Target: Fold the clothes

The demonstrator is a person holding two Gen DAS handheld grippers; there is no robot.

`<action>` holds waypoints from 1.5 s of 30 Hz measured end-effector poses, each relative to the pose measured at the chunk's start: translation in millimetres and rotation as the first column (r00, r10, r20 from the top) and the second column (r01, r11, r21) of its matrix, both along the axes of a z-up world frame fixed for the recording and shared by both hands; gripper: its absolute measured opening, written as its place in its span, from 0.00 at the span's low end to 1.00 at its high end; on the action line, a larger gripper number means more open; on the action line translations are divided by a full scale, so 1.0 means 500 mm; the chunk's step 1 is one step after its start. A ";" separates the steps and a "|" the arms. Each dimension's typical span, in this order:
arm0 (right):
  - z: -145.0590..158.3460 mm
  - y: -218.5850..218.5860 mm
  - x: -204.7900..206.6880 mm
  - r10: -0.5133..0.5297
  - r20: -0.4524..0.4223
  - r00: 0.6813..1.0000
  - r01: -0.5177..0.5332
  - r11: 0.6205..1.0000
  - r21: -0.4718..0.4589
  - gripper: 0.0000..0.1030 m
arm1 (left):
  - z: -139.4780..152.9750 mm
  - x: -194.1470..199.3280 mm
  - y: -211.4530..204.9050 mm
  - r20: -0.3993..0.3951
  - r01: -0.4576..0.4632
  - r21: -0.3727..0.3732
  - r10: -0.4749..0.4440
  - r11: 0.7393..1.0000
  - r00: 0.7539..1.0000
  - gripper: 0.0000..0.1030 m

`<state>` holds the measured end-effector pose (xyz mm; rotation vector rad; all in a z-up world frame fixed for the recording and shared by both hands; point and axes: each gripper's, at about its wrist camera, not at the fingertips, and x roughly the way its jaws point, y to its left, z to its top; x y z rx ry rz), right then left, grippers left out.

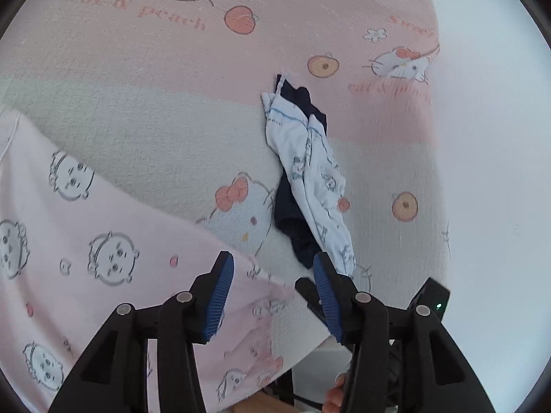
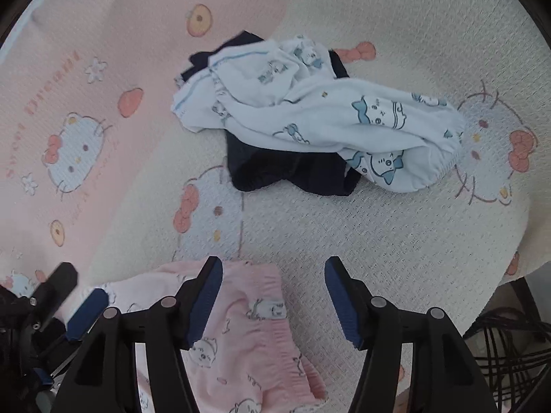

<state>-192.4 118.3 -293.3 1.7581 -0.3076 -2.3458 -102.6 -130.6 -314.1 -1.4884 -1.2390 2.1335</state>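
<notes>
Pink printed garment (image 2: 241,327) at the near edge of the cartoon-print bed cover (image 2: 344,234) — soft, light, limp; best taken at a corner or hem, likely to sag. White cat-print garment (image 2: 310,113) over a dark one (image 2: 292,168), near the middle. Left gripper (image 1: 273,296) — jaws spread above pink cloth, pinching nothing. Right gripper (image 2: 273,296) — jaws wide apart, empty, one blue pad (image 2: 203,303) in front of the pink cloth.

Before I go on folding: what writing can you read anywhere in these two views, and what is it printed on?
"& peach": pink lettering on the printed bedsheet; the word before it is blurred.
"Sweet": same sheet, near its right edge, partly cut off.
Pink lettering below it: too blurred to read.
White garment: small grey print, unreadable.
Pink garment: no text.
</notes>
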 end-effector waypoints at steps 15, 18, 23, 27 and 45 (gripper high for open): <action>0.174 -0.128 0.185 0.346 -0.353 0.869 -0.307 0.938 0.163 0.68 | 0.038 0.146 -0.039 0.022 0.037 -0.214 -0.033 0.976 0.999 0.60; 0.184 -0.126 0.228 0.374 -0.412 0.831 -0.328 0.928 0.179 0.71 | 0.060 0.173 -0.049 -0.006 0.056 -0.332 -0.061 0.941 0.998 0.60; 0.146 -0.098 0.246 0.342 -0.334 0.878 -0.342 0.938 0.062 0.71 | 0.081 0.222 -0.075 -0.019 0.085 -0.484 -0.107 0.871 0.994 0.60; 0.138 -0.089 0.256 0.320 -0.320 0.892 -0.329 0.944 0.027 0.71 | 0.077 0.253 -0.091 -0.003 0.105 -0.577 -0.131 0.810 0.991 0.60; 0.116 -0.200 0.383 0.758 -0.372 0.536 -0.543 0.647 0.534 0.71 | 0.048 0.345 -0.086 0.046 0.161 -0.886 -0.265 0.434 0.963 0.60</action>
